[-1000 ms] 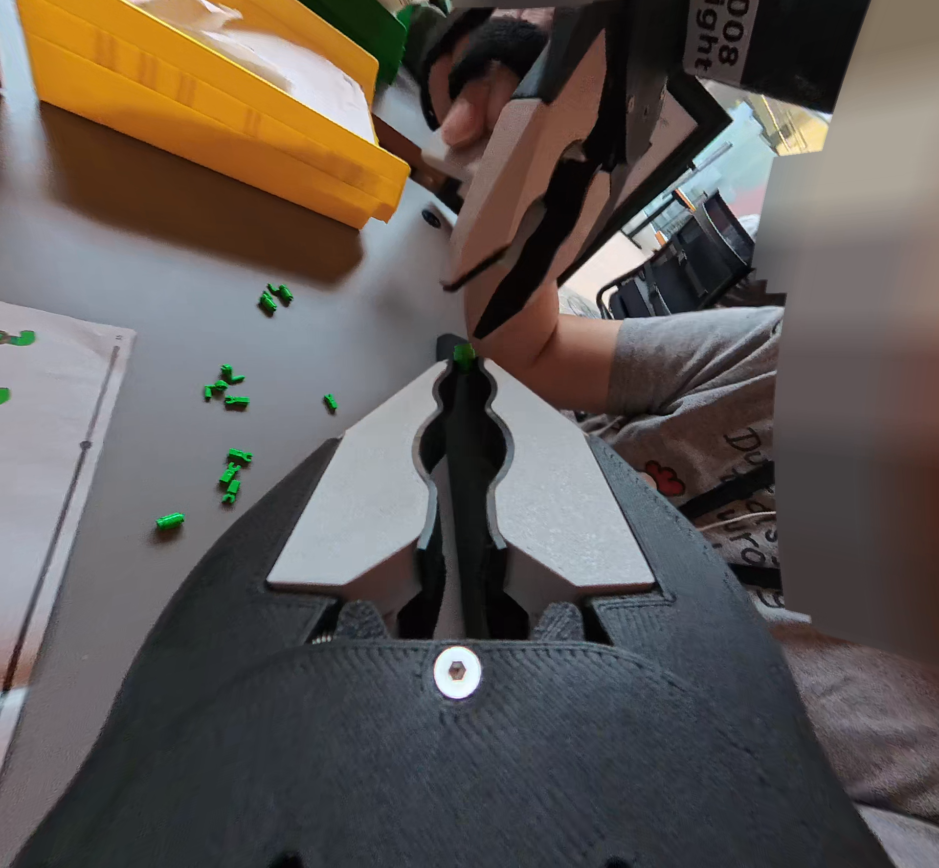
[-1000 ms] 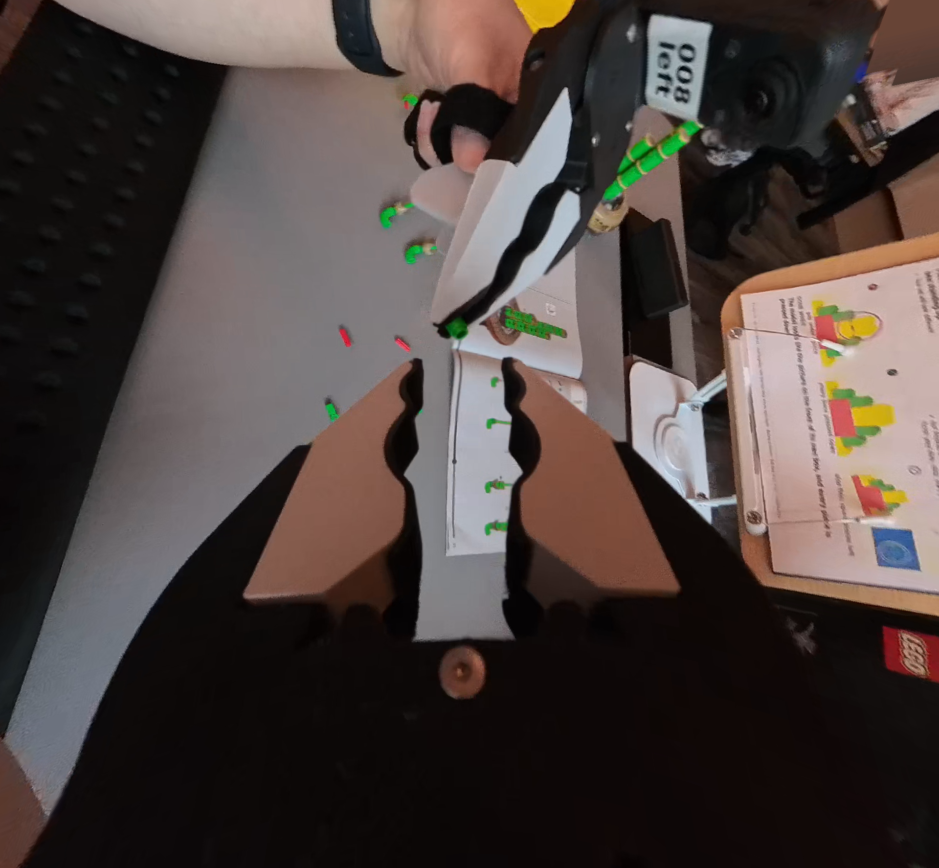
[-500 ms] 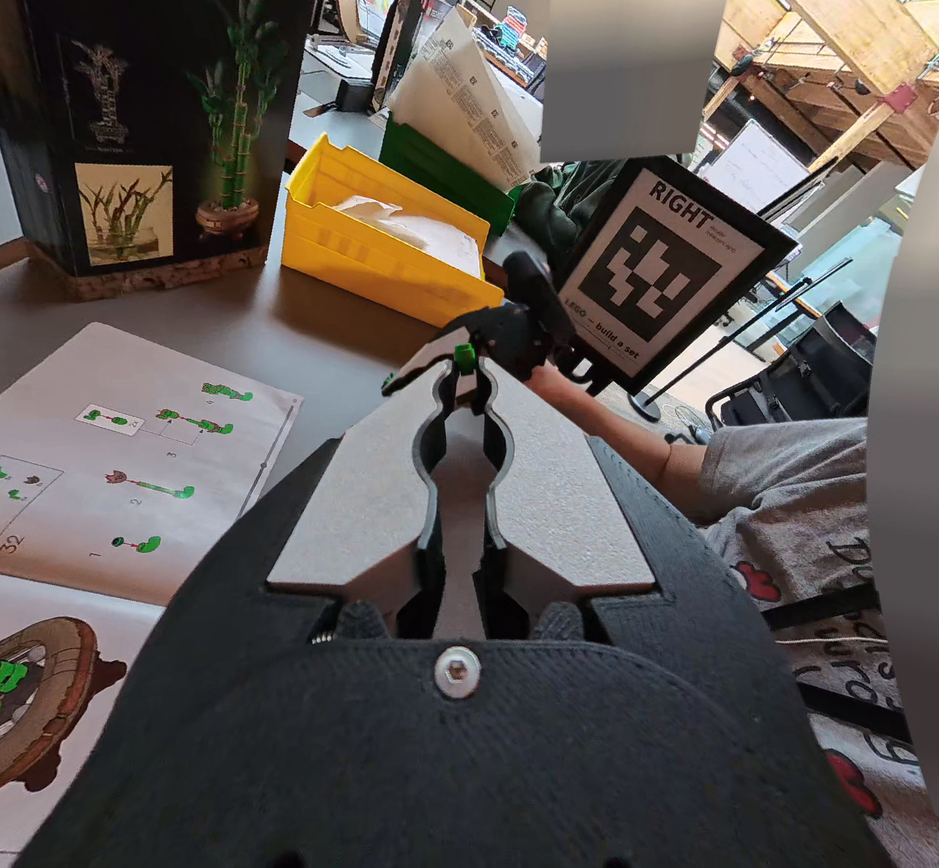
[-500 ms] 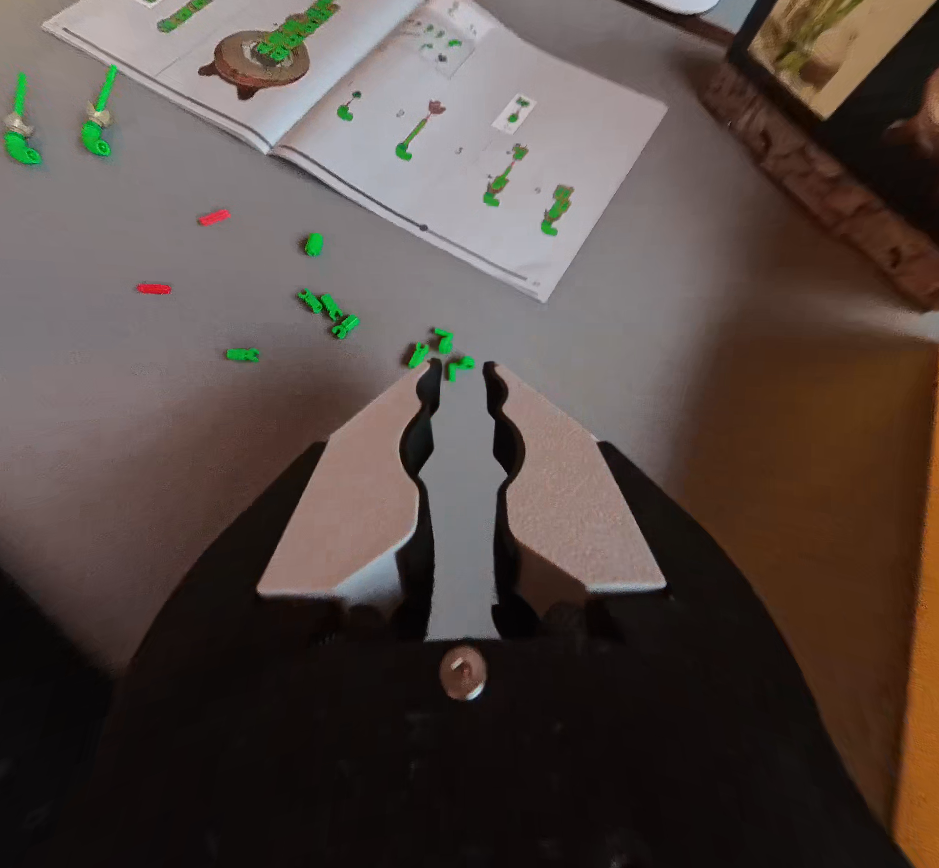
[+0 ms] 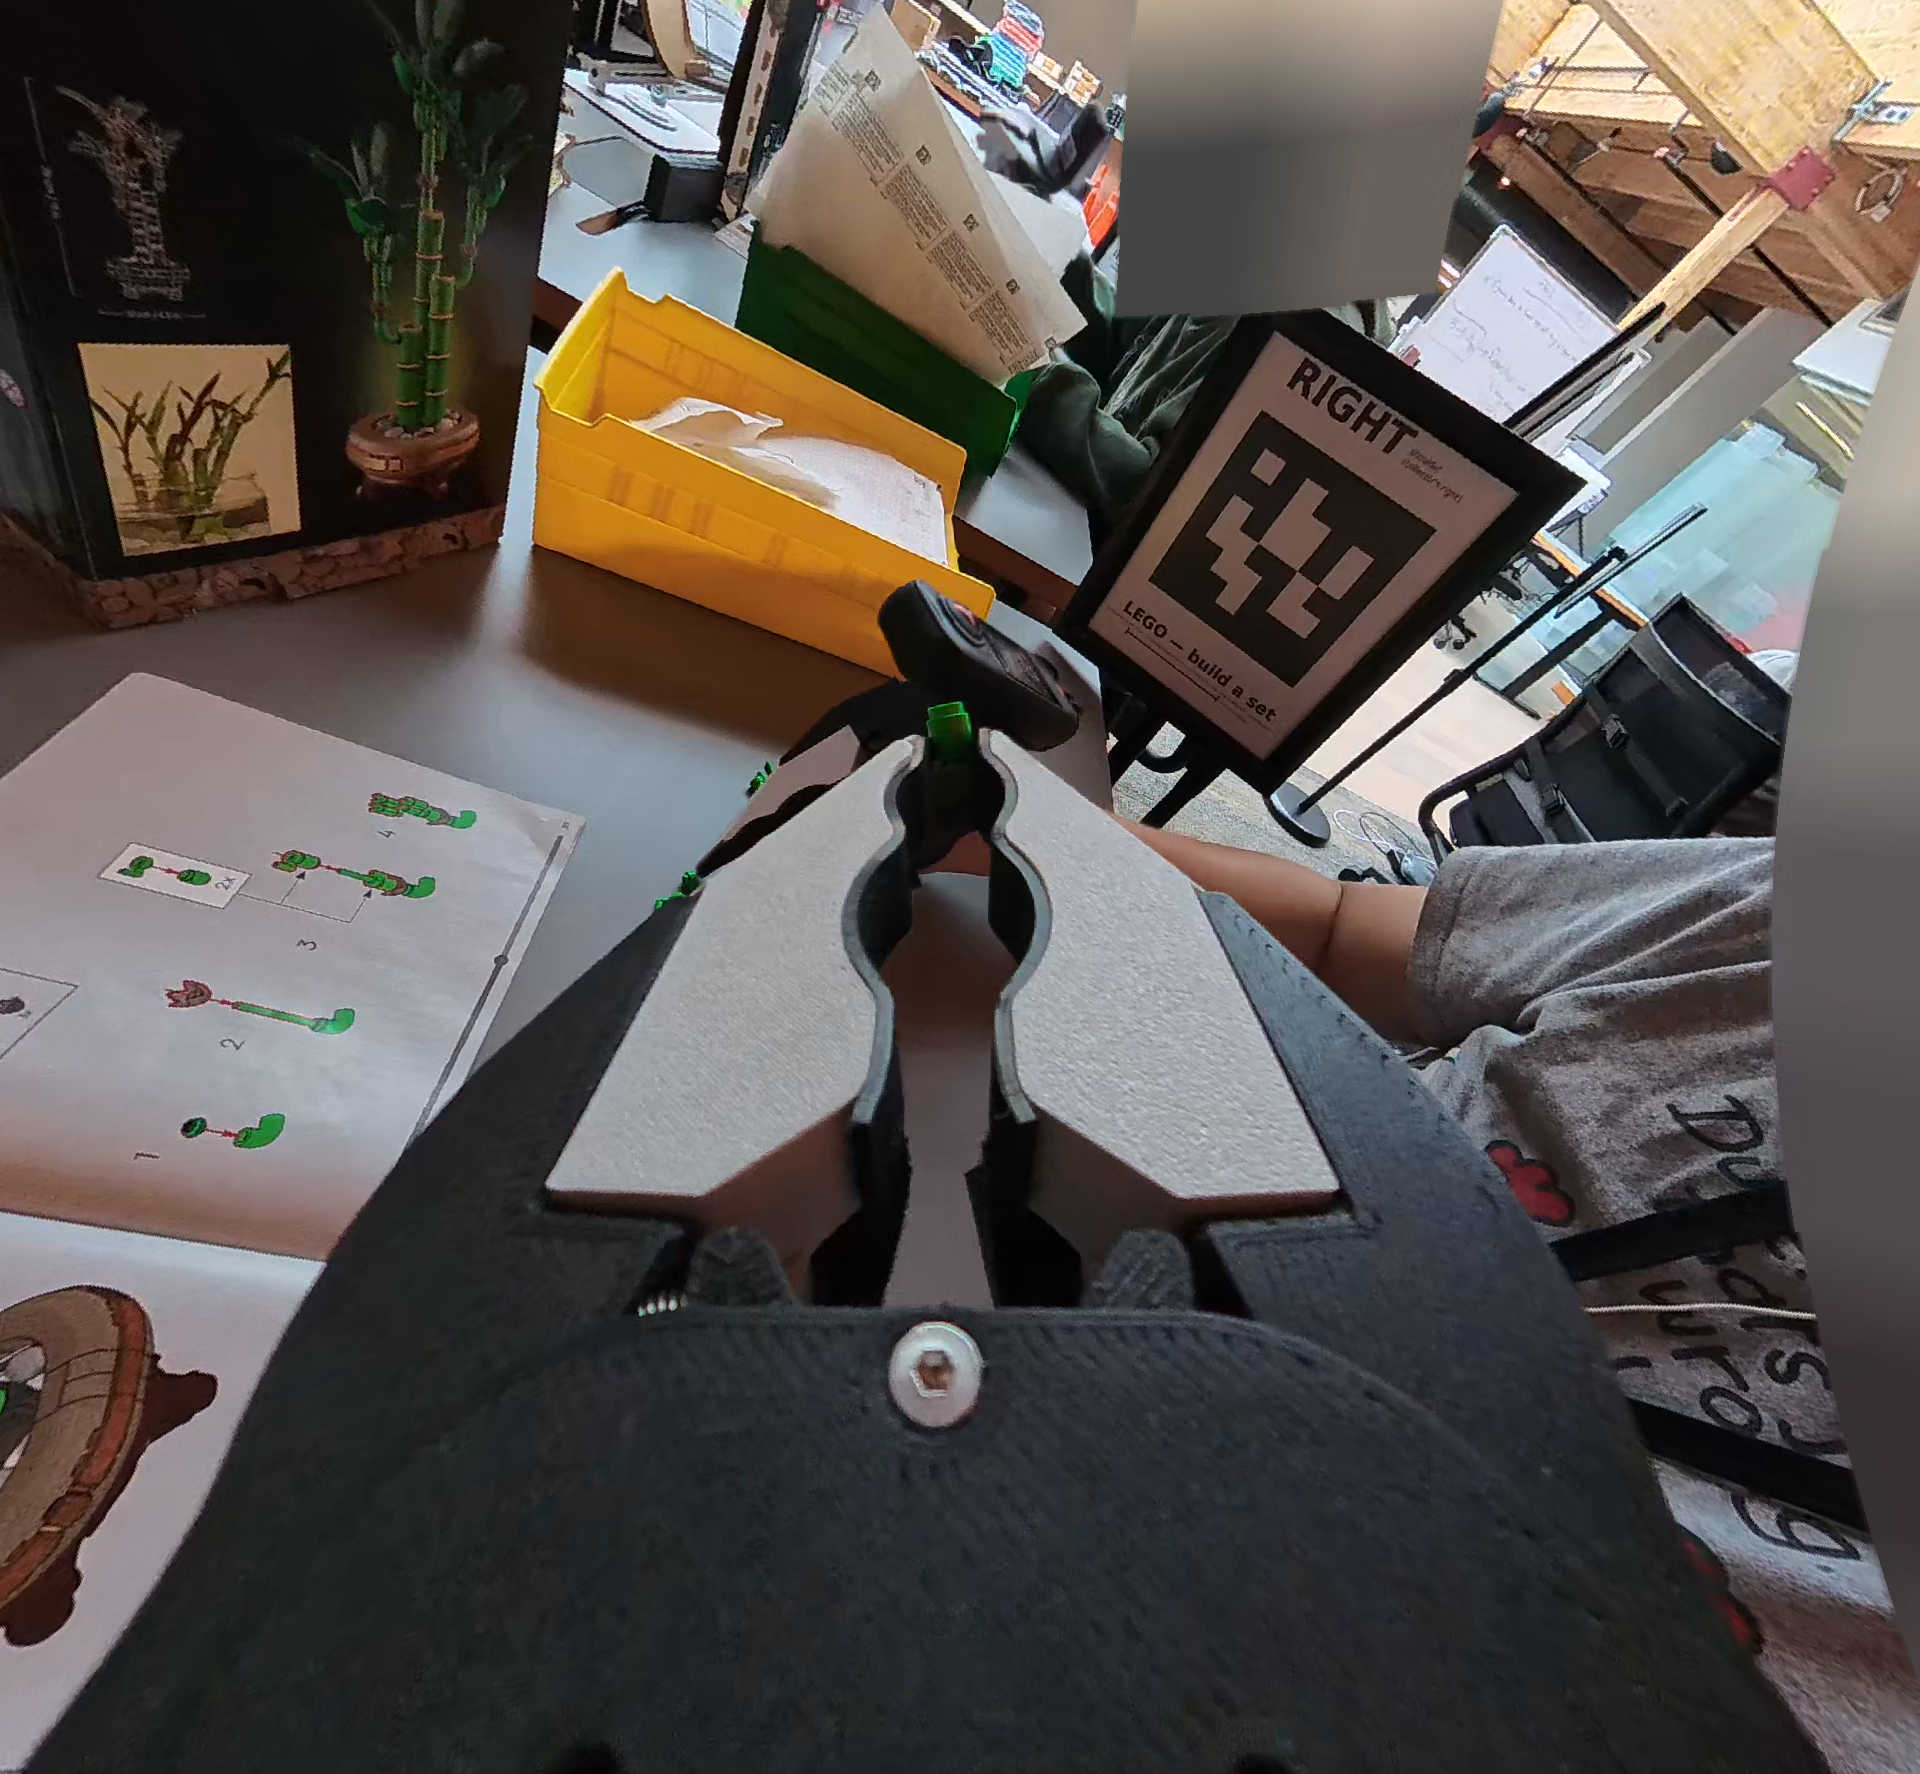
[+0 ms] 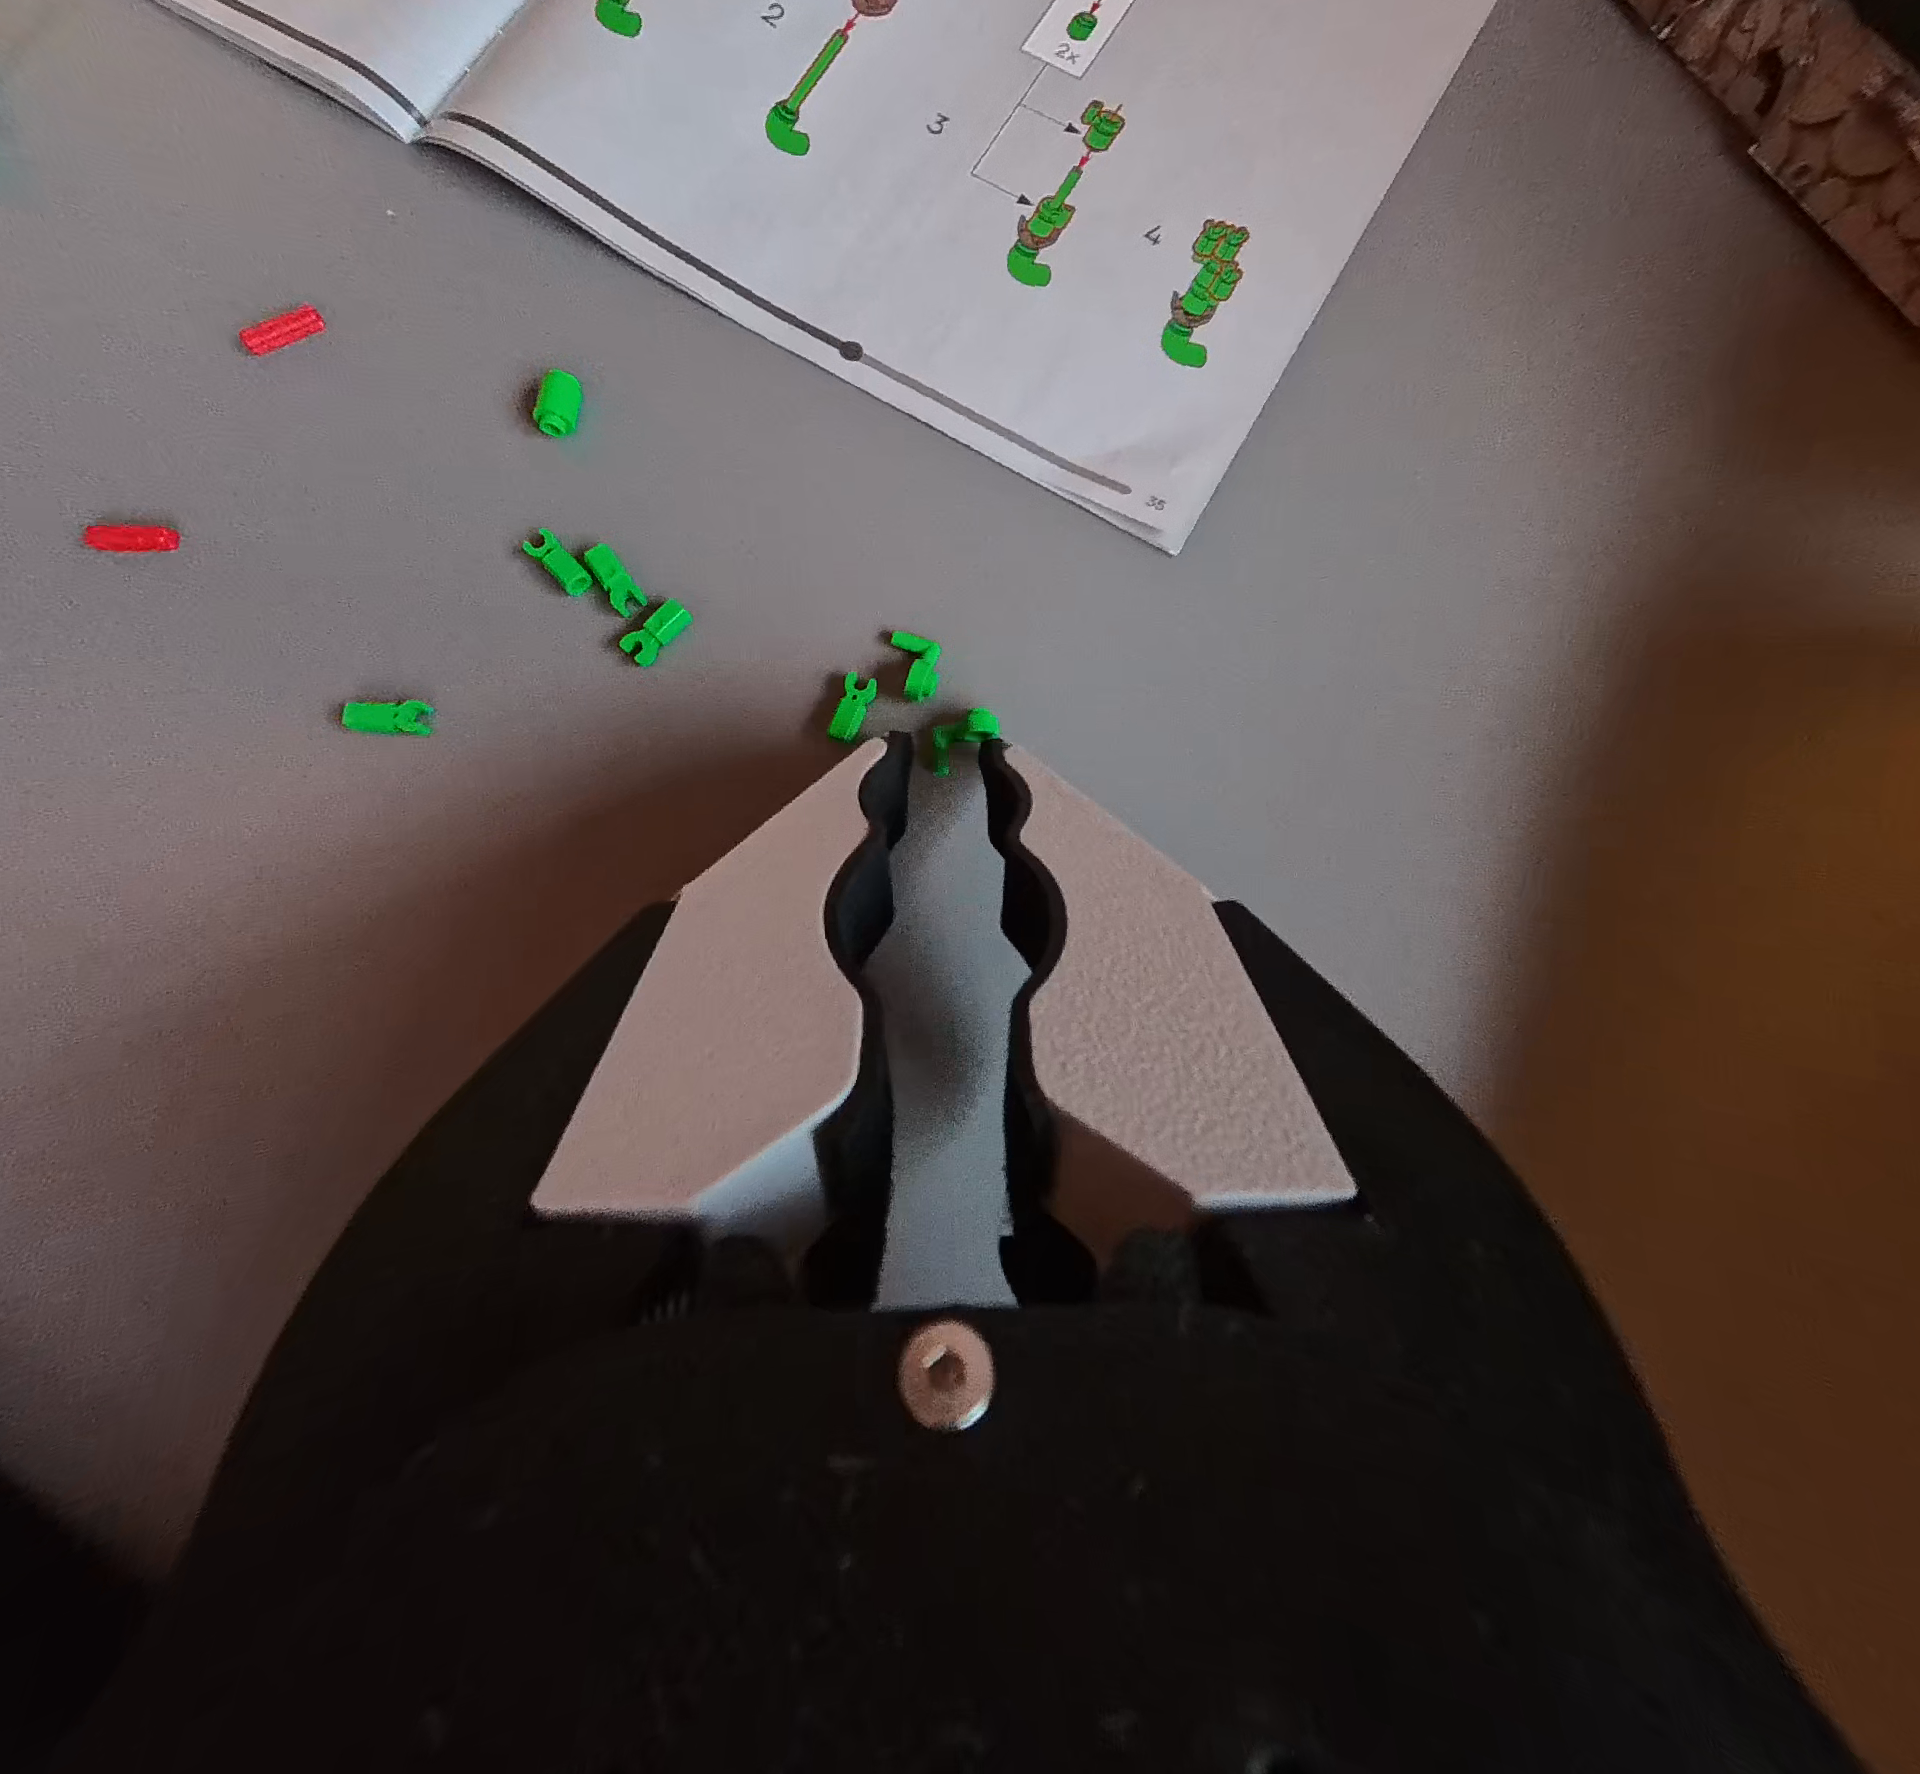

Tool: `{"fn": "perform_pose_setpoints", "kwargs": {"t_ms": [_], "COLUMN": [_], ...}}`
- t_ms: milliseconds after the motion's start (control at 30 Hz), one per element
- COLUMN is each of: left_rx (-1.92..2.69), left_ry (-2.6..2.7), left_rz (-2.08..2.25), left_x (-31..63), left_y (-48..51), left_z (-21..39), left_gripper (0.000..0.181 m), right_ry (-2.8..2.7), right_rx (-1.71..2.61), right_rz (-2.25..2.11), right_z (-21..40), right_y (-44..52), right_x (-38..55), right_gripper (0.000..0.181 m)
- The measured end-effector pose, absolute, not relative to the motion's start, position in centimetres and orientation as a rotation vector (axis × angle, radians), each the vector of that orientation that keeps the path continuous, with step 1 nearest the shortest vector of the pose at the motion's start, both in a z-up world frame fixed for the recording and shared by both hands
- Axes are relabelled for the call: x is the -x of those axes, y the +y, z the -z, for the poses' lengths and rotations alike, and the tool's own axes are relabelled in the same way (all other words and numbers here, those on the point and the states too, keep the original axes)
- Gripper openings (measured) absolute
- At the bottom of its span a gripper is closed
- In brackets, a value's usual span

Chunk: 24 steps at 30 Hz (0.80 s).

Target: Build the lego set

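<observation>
Right wrist view: green clip piece lies between fingers' parted tips.

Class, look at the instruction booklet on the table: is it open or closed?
Open. The instruction booklet lies flat on the table, two pages spread either side of the fold, numbered building steps facing up.

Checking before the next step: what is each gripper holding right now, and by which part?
The left gripper pinches a small green piece by its lower end, top protruding. The right gripper is open, straddling a loose green clip piece on the table, nothing held.
</observation>
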<state>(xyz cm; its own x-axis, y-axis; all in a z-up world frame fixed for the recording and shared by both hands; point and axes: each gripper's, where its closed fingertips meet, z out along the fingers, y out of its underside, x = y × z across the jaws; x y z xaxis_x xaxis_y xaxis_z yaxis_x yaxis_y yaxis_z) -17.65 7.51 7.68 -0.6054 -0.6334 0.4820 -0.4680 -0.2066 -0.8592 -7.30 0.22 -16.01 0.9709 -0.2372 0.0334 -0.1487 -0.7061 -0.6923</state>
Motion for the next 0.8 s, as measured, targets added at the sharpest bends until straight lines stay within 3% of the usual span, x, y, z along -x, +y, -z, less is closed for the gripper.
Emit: {"fn": "perform_pose_setpoints", "kwargs": {"t_ms": [300,600,800], "left_rx": [1.346,1.352,1.353], "left_ry": [1.92,2.172,2.234], "left_rz": [1.897,1.778,1.645], "left_x": [17.4,17.7,16.2], "left_y": [7.4,5.1,4.7], "left_z": [-6.9,-3.6,-0.4], "left_gripper": [0.006,0.006,0.006], "right_ry": [0.138,-0.461,-0.439], "right_rx": [2.392,1.943,1.857], "right_rz": [0.163,0.289,0.354], "right_z": [15.6,1.3,1.3], "right_y": [0.2,2.8,5.2], "right_x": [7.6,12.9,12.4], "right_gripper": [0.004,0.003,0.004]}}
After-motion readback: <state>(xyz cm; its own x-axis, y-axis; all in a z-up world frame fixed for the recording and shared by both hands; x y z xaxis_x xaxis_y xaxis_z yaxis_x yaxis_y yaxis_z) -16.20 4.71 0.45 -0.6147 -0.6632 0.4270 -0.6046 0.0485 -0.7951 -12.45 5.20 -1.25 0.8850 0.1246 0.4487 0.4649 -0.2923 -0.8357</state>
